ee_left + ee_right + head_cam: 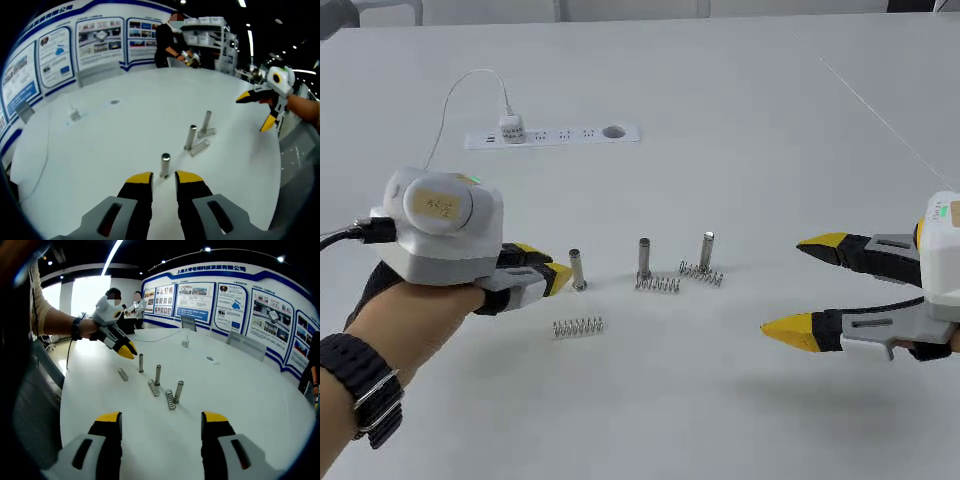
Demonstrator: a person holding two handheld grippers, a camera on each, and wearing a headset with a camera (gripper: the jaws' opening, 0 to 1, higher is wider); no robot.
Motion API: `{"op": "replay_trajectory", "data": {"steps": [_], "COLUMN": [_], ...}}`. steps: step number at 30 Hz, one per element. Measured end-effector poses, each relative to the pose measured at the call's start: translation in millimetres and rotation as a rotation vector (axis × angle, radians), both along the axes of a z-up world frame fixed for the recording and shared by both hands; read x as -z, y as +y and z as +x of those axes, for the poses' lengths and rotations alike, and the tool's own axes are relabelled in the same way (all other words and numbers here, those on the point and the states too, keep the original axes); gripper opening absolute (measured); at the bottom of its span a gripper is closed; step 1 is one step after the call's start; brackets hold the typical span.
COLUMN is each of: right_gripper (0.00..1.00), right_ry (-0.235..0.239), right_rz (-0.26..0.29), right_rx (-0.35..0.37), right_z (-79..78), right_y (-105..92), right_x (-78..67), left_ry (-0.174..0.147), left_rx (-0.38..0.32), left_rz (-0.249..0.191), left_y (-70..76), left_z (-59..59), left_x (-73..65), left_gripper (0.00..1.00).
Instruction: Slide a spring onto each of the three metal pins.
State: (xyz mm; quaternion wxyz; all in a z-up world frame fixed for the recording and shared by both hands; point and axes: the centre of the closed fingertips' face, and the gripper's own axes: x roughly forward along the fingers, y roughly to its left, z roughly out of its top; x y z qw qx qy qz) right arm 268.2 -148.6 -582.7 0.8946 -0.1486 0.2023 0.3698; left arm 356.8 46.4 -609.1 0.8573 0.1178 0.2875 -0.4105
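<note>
**Springs lie loose beside the upright pins**

Three springs (pixel 579 327) lie flat on the white worktop (pixel 720 400) at centre frame, near three standing pins (pixel 644 258). At lower left, a hand (pixel 415 310) holds the left gripper (pixel 558 275) level, aimed right at the leftmost pin, its fingers narrowly parted and empty. At the right edge, the right gripper (pixel 782 287) points left, fingers spread wide, holding nothing.

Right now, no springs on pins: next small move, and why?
Probably ease the right gripper toward the nearest spring, beside the right pin: its jaws stand wide open, that spring lies loose on the table, and the left gripper sits at the leftmost pin.
</note>
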Motion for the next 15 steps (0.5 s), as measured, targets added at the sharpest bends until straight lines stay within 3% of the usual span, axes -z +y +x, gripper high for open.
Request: {"op": "replay_trajectory", "data": {"steps": [7,15], "right_gripper": [0.65,0.65], "right_ry": [-0.001,-0.001], "right_rz": [-0.001,-0.001], "right_rx": [0.003,0.005], "right_z": [0.3,0.5], "right_y": [-1.1,-2.0], "right_x": [-0.2,0.4], "left_ry": [0.009,0.024], "left_rx": [0.054,0.172], "left_rz": [-0.002,0.002], "left_y": [0.2,-2.8], "left_z": [-9.5,-26.2], "left_x": [3.7,12.8], "left_gripper": [0.18,0.19]}}
